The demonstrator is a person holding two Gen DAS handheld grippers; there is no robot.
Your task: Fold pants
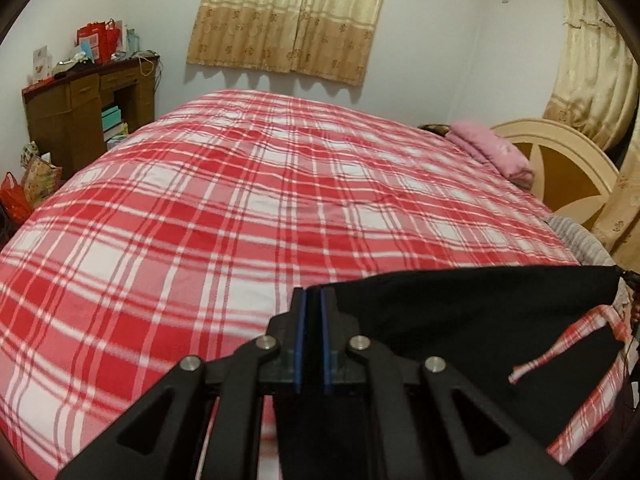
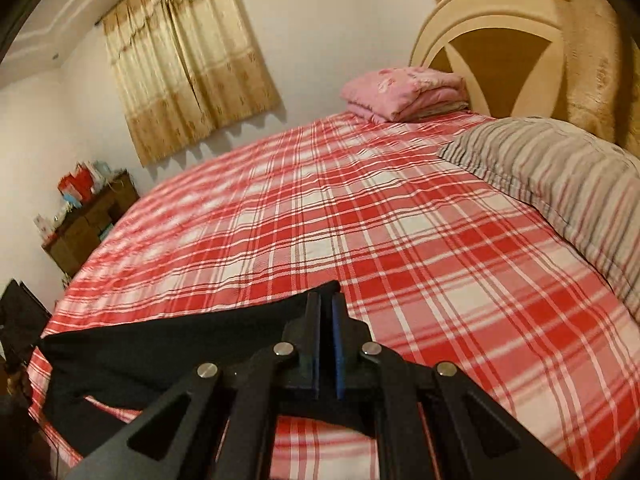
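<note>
While lifted over the plaid bed [image 1: 240, 200]:
Pants [image 1: 480, 312]: black, stretched sideways between both tongs
Left gripper [image 1: 313, 300]: clamped on pants
Right gripper [image 2: 326, 304]: clamped on pants

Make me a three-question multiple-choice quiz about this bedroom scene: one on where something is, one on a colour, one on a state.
1. Where is the folded pink blanket?
A. by the headboard
B. on the desk
C. on the floor

2. What colour are the pants?
A. white
B. black
C. green

3. How is the left gripper?
A. wide open
B. shut on the pants
C. holding a pillow

Key: 1 A, it lies against the headboard; 2 B, the cloth is black; 3 B, its blue pads pinch black cloth.
</note>
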